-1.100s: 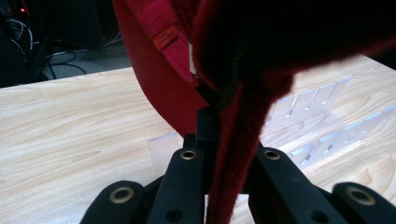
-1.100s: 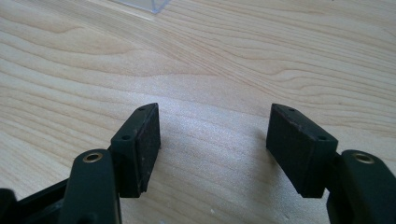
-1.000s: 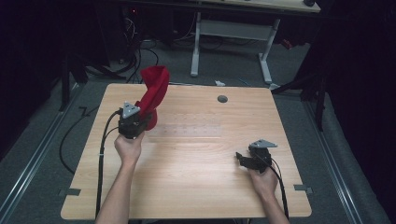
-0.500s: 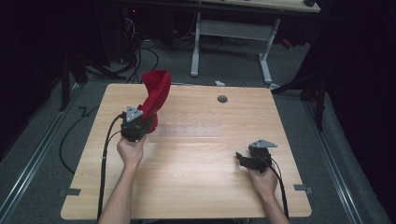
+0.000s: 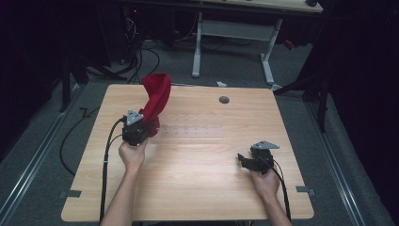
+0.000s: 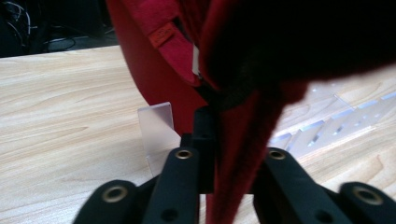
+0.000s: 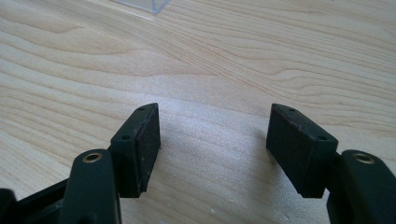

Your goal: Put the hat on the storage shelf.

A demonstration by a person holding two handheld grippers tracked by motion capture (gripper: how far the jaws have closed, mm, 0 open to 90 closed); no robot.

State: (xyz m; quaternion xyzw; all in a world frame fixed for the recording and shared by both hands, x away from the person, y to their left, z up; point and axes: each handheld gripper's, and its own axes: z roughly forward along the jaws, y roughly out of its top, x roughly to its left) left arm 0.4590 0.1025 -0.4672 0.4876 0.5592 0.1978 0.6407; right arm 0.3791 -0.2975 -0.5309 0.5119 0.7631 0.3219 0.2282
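While right tongs [image 5: 244, 159] rest, left tongs [image 5: 149, 128] lift cloth [image 5: 156, 96].

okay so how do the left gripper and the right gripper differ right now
The left gripper has red cloth between its jaws, which have just been opening slightly; the right gripper holds nothing. The left gripper's jaws stand close together around the cloth, while the right gripper's stand wide apart over bare table. Both are black, each held in one hand.
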